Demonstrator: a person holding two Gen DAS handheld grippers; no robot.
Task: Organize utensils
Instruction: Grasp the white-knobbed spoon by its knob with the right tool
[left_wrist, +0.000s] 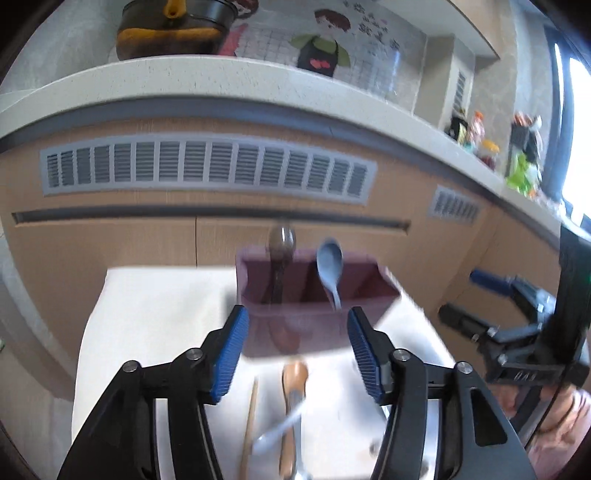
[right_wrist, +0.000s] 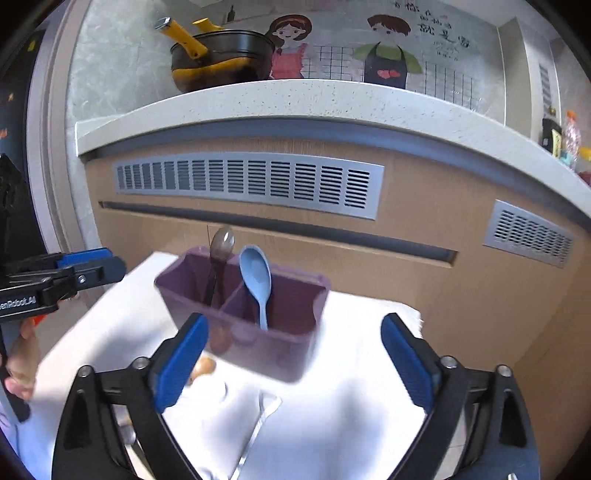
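1. Utensil holder (left_wrist: 314, 295): purple, with compartments, standing on a white cloth-covered table (left_wrist: 155, 314) in front of wood-fronted cabinets (left_wrist: 110, 240).
2. Blue spoon (left_wrist: 330, 267): upright, bowl uppermost, in the holder's middle section as the right wrist view shows it.
3. Dark spoon (left_wrist: 281, 254): upright, bowl uppermost, in the compartment to the left of the blue one.
4. Loose utensils on the cloth, near side of the holder: a wooden-handled piece (left_wrist: 293, 398), a chopstick (left_wrist: 250, 424) lying beside it, and a pale utensil (left_wrist: 277, 430) crossing the wooden handle; blur makes its kind hard to tell, possibly a fork or spoon.
5. Left gripper (left_wrist: 298, 349): blue pads parted, nothing between them; holder just beyond the tips.
6. Right gripper (right_wrist: 295, 363): pads spread wide, gripping nothing; the holder's near corner shows between them, untouched.
7. Counter (left_wrist: 221, 79): pale speckled top above the cabinets, carrying a black and yellow pot (left_wrist: 173, 33).
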